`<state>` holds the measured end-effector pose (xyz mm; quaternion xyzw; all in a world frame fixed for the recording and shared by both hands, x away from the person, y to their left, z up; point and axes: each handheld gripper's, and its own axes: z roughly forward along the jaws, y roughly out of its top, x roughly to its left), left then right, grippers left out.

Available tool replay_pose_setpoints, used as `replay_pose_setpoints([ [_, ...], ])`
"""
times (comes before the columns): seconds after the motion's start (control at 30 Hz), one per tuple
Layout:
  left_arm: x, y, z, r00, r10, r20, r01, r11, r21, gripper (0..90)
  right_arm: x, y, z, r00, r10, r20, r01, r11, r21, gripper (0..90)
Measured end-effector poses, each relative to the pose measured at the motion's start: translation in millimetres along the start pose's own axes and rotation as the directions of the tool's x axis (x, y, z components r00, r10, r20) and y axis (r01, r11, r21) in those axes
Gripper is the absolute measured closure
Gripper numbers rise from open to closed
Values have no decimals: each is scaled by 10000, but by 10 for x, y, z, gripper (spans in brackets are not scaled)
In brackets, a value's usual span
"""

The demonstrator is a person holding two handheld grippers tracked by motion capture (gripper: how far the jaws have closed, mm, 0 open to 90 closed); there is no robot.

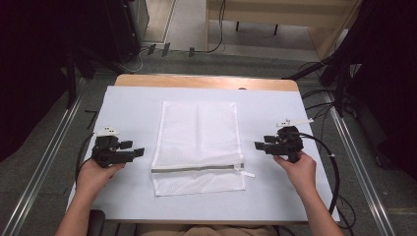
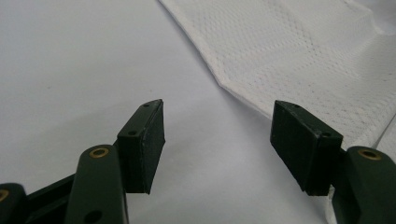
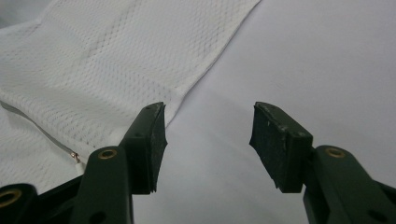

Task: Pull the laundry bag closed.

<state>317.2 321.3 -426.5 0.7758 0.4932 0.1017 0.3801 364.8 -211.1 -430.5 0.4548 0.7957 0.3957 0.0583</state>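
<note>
White mesh laundry bag (image 1: pixel 197 146) lying flat on a pale table sheet (image 1: pixel 275 105), a hand-held gripper at rest on either side of it.

The bag is a flat rectangle of fine, perforated white netting with a stitched hem, lying in the middle of the smooth matte sheet that covers the wooden table (image 1: pixel 206 81). A grey zipper (image 1: pixel 196 168) runs straight across it near the person's end, its white pull tab (image 1: pixel 247 172) sticking out past the right edge. The left gripper (image 1: pixel 138 152) sits just off the bag's left edge and the right gripper (image 1: pixel 259 145) just off its right edge, each pointing inward. Both have their blocky black jaws spread wide with nothing between them, the flat rubbery pads (image 3: pixel 156 140) hovering over bare sheet beside the hem.
</note>
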Motion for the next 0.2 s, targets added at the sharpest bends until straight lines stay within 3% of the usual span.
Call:
replay_pose_setpoints([
  [0.2,3,-1,6,10000,13,4,-13,10000,31,358,5,2,8,10000,-66,-3,66,10000,24,461],
])
